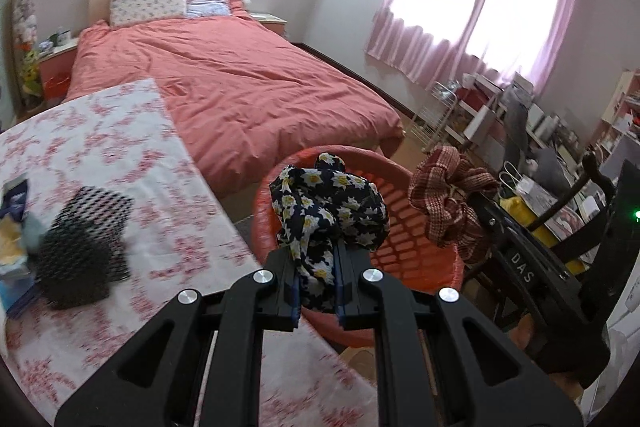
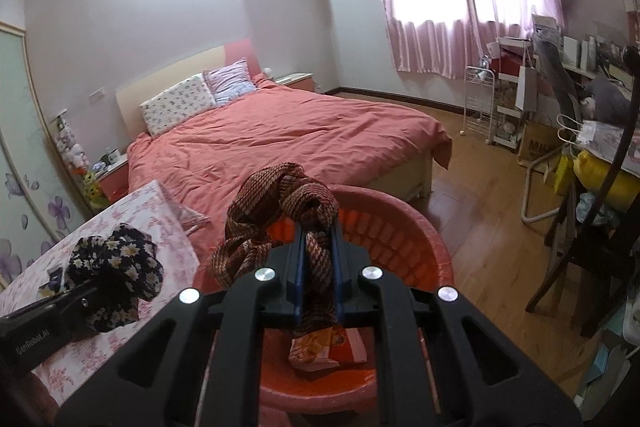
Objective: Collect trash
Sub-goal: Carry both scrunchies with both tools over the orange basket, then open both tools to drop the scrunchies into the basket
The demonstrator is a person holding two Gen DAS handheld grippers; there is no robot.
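Observation:
My left gripper point(image 1: 317, 273) is shut on a dark blue cloth with white and yellow flowers point(image 1: 328, 211), held over the near rim of the red plastic basket point(image 1: 416, 247). My right gripper point(image 2: 317, 259) is shut on a brown and red striped cloth point(image 2: 280, 203), held above the same basket point(image 2: 404, 235). A snack wrapper point(image 2: 328, 345) lies on the basket's bottom. The striped cloth point(image 1: 448, 199) also shows in the left wrist view, and the floral cloth point(image 2: 114, 263) in the right wrist view.
A table with a pink floral cover point(image 1: 100, 155) stands at the left, with a black mesh holder point(image 1: 86, 247) and packets point(image 1: 12, 227) on it. A bed with a red quilt point(image 1: 248, 83) lies behind. A cluttered desk and dark chair point(image 2: 592, 227) stand at the right.

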